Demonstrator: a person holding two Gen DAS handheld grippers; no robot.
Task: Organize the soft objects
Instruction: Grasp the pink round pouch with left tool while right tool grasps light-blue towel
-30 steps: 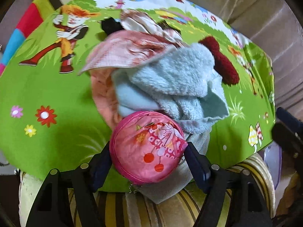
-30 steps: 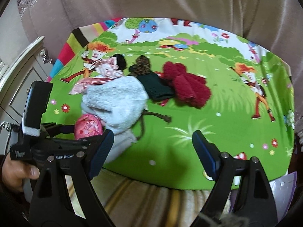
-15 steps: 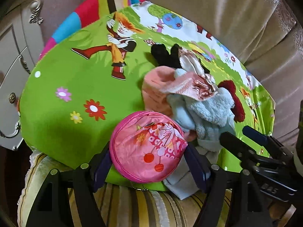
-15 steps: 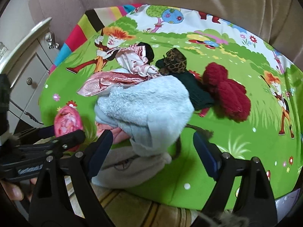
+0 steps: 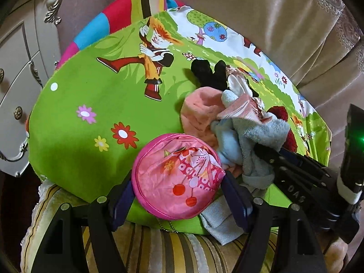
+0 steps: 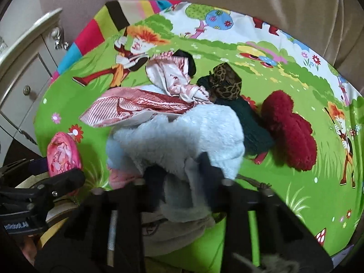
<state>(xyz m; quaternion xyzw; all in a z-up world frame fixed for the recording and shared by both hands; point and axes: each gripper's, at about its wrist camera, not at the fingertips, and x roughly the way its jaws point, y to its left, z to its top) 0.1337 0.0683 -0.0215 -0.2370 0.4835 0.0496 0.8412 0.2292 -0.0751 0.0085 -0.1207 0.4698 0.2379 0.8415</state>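
The left gripper (image 5: 177,180) is clamping a pink pouch (image 5: 176,177); the right gripper (image 6: 182,170) is pinching the blue towel (image 6: 182,134). Both are hovering over the green sheet (image 5: 91,150).

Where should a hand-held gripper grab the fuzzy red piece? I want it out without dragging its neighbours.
Pinch the red fuzzy piece at its near-right lobe, coming from the bare green sheet side. That end bulges free, while its left edge butts against the dark green knit.

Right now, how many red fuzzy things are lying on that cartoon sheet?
1. The red fuzzy item lies on the green sheet, right of the dark green knit piece. The pile could hide others.
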